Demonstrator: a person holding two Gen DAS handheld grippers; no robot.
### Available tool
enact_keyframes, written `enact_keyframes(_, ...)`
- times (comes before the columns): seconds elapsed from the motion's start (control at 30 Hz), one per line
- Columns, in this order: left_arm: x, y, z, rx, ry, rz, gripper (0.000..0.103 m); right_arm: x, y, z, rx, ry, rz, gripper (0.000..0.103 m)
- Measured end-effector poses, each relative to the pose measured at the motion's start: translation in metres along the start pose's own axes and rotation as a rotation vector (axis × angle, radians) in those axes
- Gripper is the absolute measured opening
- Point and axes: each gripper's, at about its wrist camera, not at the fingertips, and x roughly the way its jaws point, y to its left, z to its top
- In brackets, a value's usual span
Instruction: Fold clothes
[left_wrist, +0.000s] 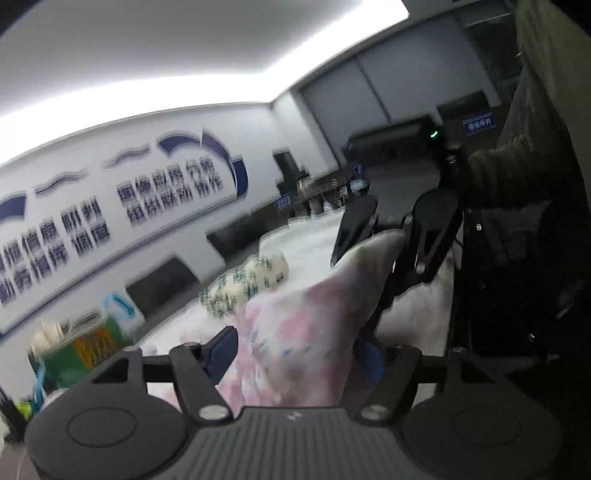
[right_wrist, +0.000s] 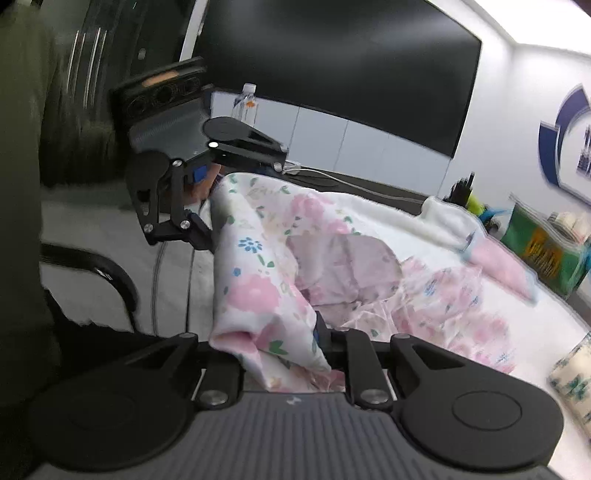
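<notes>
Left wrist view, writing: blue Chinese characters on the white wall sign (left_wrist: 122, 206), too blurred to read; small blue placard (left_wrist: 479, 123) far right, also unreadable
Left wrist view, left gripper (left_wrist: 295, 350): blue pads (left_wrist: 221, 349) set either side of the pink floral garment (left_wrist: 295, 332), cloth bunched thick between them; closed onto it as far as the cloth allows
Left wrist view, right gripper (left_wrist: 391, 236): ahead and higher, clamped on the garment's far corner; green light glowing above it
Left wrist view, table (left_wrist: 303, 243): white cover; folded green-print cloth (left_wrist: 245, 282) lying just beyond the garment

Right wrist view, writing: label on the clear bottle (right_wrist: 245, 103) too small to read; green and orange packet (right_wrist: 543, 251) at right, print blurred
Right wrist view, right gripper (right_wrist: 284, 347): pinched tight on a folded edge of the garment (right_wrist: 258, 258); fabric spilling over the fingers
Right wrist view, left gripper (right_wrist: 207, 199): up at left, nipped on the opposite corner; garment strung between the two, the rest pooled on the white table (right_wrist: 391, 221)
</notes>
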Motion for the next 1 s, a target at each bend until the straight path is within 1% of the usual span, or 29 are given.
enact_keyframes(0.03, 0.003, -0.002, -0.001, 0.007, -0.014, -0.009, 0.056, -0.001, 0.000, 0.000, 0.010, 0.004, 0.014, 0.013)
enact_keyframes(0.07, 0.006, 0.000, -0.002, -0.006, -0.012, -0.042, 0.043, -0.002, 0.000, 0.000, 0.016, 0.010, 0.027, 0.013)
enact_keyframes(0.1, 0.009, 0.005, -0.002, -0.046, -0.004, -0.099, 0.026, -0.003, 0.000, 0.000, 0.023, 0.015, 0.040, 0.013)
enact_keyframes(0.17, 0.016, 0.016, -0.003, -0.125, 0.011, -0.214, 0.009, -0.006, 0.006, -0.001, 0.032, 0.025, 0.074, 0.013)
enact_keyframes(0.2, 0.020, 0.025, -0.002, -0.198, 0.026, -0.277, 0.009, -0.008, 0.012, -0.001, 0.033, 0.030, 0.095, 0.012)
enact_keyframes(0.23, 0.024, 0.033, -0.002, -0.271, 0.041, -0.340, 0.010, -0.010, 0.008, -0.003, 0.073, 0.018, 0.094, 0.012)
enact_keyframes(0.27, 0.027, 0.041, -0.003, -0.354, 0.063, -0.385, 0.010, -0.011, 0.003, -0.006, 0.119, 0.003, 0.090, 0.012)
enact_keyframes(0.37, 0.049, 0.068, -0.013, -0.675, 0.156, -0.444, 0.011, -0.017, -0.013, -0.013, 0.257, -0.040, 0.075, 0.013)
enact_keyframes(0.4, 0.054, 0.076, -0.017, -0.752, 0.168, -0.420, 0.013, -0.018, -0.018, -0.015, 0.302, -0.055, 0.070, 0.015)
enact_keyframes(0.47, 0.065, 0.089, -0.025, -0.887, 0.178, -0.363, 0.015, -0.022, -0.028, -0.020, 0.394, -0.084, 0.060, 0.037)
enact_keyframes(0.5, 0.069, 0.095, -0.029, -0.945, 0.176, -0.330, 0.016, -0.024, -0.034, -0.022, 0.440, -0.099, 0.054, 0.051)
enact_keyframes(0.57, 0.078, 0.108, -0.037, -1.059, 0.172, -0.263, 0.020, -0.027, -0.044, -0.027, 0.532, -0.128, 0.044, 0.051)
enact_keyframes(0.6, 0.082, 0.114, -0.041, -1.115, 0.170, -0.228, 0.024, -0.024, -0.049, -0.030, 0.587, -0.129, 0.027, 0.048)
enact_keyframes(0.63, 0.083, 0.117, -0.045, -1.157, 0.168, -0.189, 0.027, -0.021, -0.053, -0.032, 0.645, -0.129, 0.009, 0.042)
enact_keyframes(0.67, 0.084, 0.120, -0.049, -1.199, 0.165, -0.149, 0.035, -0.017, -0.058, -0.035, 0.702, -0.128, -0.010, 0.039)
enact_keyframes(0.7, 0.082, 0.122, -0.051, -1.207, 0.167, -0.111, 0.043, -0.014, -0.063, -0.038, 0.759, -0.128, -0.029, 0.034)
enact_keyframes(0.73, 0.080, 0.123, -0.053, -1.215, 0.168, -0.074, 0.046, -0.010, -0.067, -0.040, 0.816, -0.127, -0.048, 0.033)
enact_keyframes(0.8, 0.071, 0.119, -0.051, -1.180, 0.157, -0.025, 0.057, -0.006, -0.069, -0.043, 0.879, -0.114, -0.078, 0.033)
enact_keyframes(0.83, 0.066, 0.116, -0.050, -1.162, 0.151, 0.000, 0.060, -0.005, -0.069, -0.044, 0.909, -0.108, -0.086, 0.034)
enact_keyframes(0.9, 0.060, 0.117, -0.046, -1.173, 0.120, 0.053, 0.074, -0.007, -0.068, -0.045, 0.939, -0.116, -0.102, 0.037)
enact_keyframes(0.97, 0.054, 0.118, -0.043, -1.183, 0.089, 0.107, 0.078, -0.007, -0.070, -0.045, 0.954, -0.115, -0.120, 0.049)
enact_keyframes(1.0, 0.051, 0.118, -0.041, -1.188, 0.073, 0.134, 0.078, -0.008, -0.071, -0.044, 0.961, -0.115, -0.129, 0.058)
